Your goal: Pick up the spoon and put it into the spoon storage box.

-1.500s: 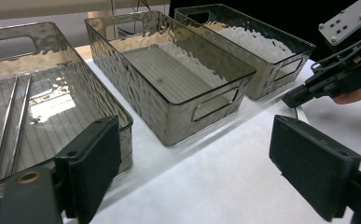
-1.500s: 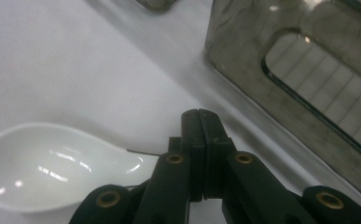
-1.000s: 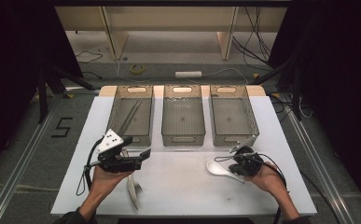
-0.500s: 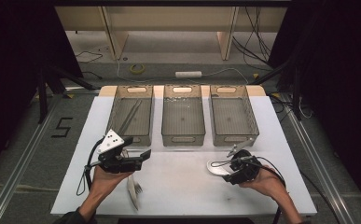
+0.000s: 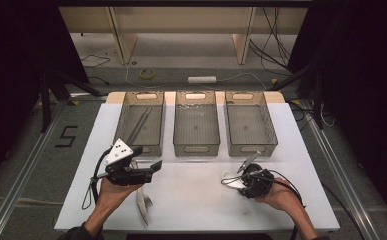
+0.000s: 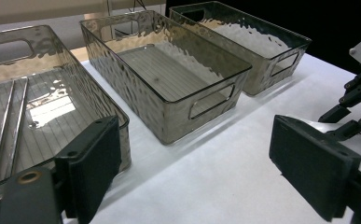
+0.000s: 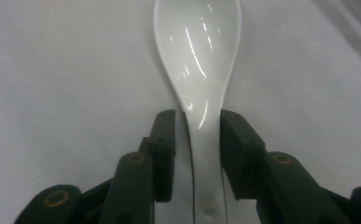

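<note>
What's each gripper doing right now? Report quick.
Left gripper: open, holding nothing.
Right gripper: jaws just closing around the white spoon handle; contact cannot be told.

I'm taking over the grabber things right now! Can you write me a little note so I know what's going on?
Left gripper: open, holding nothing, near the left bin.
Right gripper: its fingers have just been closing around the white spoon's handle; a thin gap shows on one side. The spoon lies flat on the table.
Done: chopsticks lie in the left bin. The middle bin and right bin are empty.
Left: grip and lift the spoon, probably into a bin. A fork waits by the left hand.
</note>
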